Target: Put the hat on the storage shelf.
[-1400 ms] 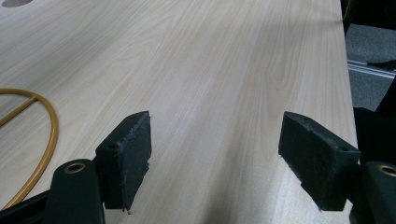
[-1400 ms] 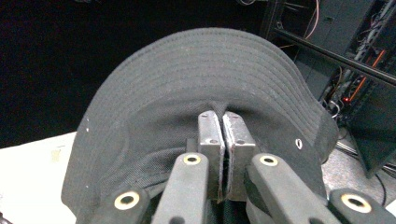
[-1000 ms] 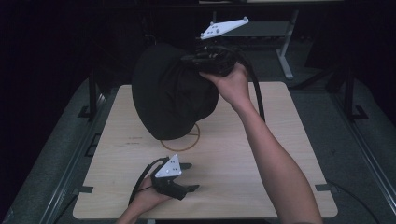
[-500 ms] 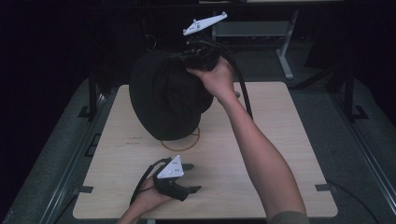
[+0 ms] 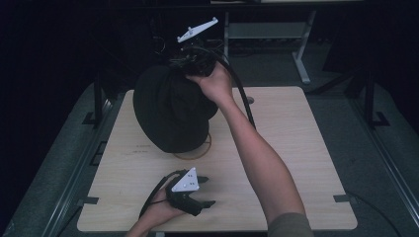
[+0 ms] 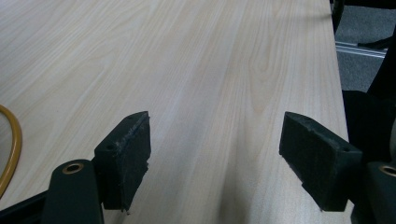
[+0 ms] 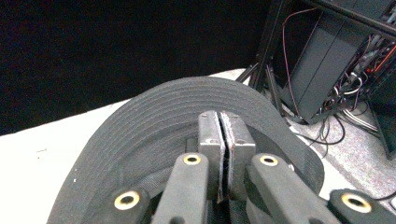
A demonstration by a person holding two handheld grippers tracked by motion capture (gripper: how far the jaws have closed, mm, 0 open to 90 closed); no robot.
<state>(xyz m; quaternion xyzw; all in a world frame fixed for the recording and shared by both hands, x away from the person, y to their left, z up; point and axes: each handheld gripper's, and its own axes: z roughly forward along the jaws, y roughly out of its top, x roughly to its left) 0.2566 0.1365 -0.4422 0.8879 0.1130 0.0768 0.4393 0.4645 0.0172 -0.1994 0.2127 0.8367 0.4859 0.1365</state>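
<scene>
Holding the black cap point(image 5: 170, 111) up over the wooden table point(image 5: 296, 148), the right gripper point(image 7: 225, 154) pinches its edge tight so it hangs. The left gripper point(image 5: 190, 192) rests spread apart, waiting.

the cap point(image 5: 170, 111) hangs over the table's point(image 5: 296, 148) far left part, above the ring point(image 5: 205, 150); the left gripper point(image 5: 205, 192) rests by the near edge

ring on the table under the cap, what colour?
Yellow-gold ring, part-hidden beneath the black cap; clearest in the left gripper view.
</scene>
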